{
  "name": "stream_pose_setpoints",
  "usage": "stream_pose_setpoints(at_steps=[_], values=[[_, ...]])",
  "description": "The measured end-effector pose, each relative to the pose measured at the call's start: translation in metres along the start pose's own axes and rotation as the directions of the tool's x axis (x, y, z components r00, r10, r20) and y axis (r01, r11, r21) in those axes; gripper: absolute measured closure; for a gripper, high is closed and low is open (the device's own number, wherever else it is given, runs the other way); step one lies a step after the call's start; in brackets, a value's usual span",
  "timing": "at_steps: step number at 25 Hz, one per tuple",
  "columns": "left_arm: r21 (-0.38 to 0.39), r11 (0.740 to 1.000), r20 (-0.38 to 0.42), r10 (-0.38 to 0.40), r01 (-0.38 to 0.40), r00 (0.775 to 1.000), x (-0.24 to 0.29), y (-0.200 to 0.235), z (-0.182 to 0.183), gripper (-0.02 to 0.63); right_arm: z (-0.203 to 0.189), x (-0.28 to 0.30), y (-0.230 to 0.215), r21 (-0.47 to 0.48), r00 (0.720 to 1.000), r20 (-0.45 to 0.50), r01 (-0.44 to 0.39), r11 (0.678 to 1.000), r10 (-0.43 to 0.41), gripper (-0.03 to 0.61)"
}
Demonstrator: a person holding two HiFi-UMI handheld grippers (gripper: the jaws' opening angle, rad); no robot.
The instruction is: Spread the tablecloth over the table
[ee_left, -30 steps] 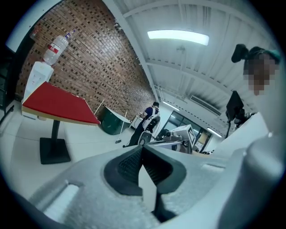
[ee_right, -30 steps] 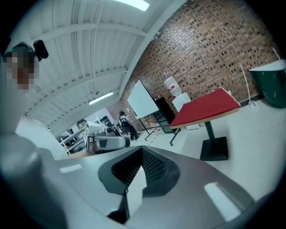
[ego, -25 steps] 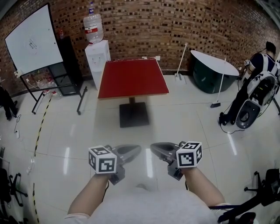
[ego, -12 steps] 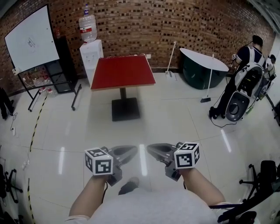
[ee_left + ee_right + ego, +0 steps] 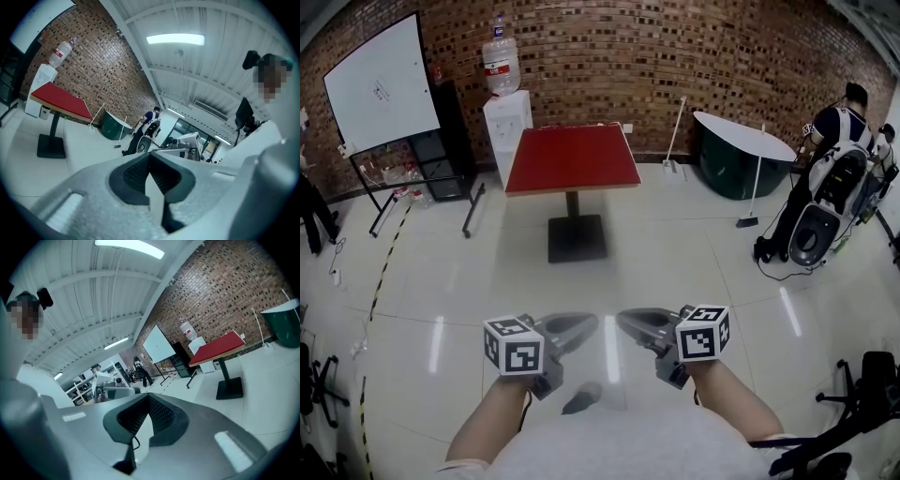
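Note:
A square table with a red cloth lying flat on its top (image 5: 573, 159) stands on a black pedestal far ahead, near the brick wall. It also shows as the red-topped table (image 5: 61, 100) in the left gripper view and the red-topped table (image 5: 220, 347) in the right gripper view. My left gripper (image 5: 584, 325) and right gripper (image 5: 628, 323) are held side by side over the shiny white floor, well short of the table. Both are shut with nothing between the jaws, as the left gripper (image 5: 150, 180) and right gripper (image 5: 149, 417) show close up.
A water dispenser (image 5: 508, 127) and a whiteboard on a stand (image 5: 380, 89) flank the table's left. On the right stand a tipped white tabletop (image 5: 742, 141), a broom (image 5: 755, 187) and a person beside equipment (image 5: 839, 141). Black chairs (image 5: 862, 394) sit at the edges. A shoe (image 5: 581, 398) shows below the grippers.
The view has shifted as I walk: the table looks slightly smaller and higher in the picture, and a shoe has appeared under the grippers. Both grippers stay shut, side by side.

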State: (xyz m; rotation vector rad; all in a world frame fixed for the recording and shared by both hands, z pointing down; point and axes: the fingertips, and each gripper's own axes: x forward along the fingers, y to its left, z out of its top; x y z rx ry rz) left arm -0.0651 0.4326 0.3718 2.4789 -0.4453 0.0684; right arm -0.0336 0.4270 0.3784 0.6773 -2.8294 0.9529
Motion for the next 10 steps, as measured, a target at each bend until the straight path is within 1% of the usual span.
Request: stream_pose_setpoints(at_steps=[2,6,10], values=[[-0.007,1.0,-0.006,0.009,-0.009,1.0,0.0001,-0.0001,-0.0035,0.612,-0.0029,-0.0015,0.0004,0.009,1.0,-0.005,-0.009,1.0,0.01,0.578],[-0.029,0.999,0.015,0.018,-0.017,1.0,-0.0036,-0.0009,-0.0011,0.612,-0.0038,-0.0028,0.0018,0.003,1.0,-0.017,-0.007,1.0,0.007,0.578],[-0.018,0.999,0.009,0.026,-0.026,1.0,-0.0067,-0.004,-0.0024,0.612,-0.0037,-0.0018,0.006,-0.007,1.0,-0.015,-0.008,1.0,0.008,0.578]])
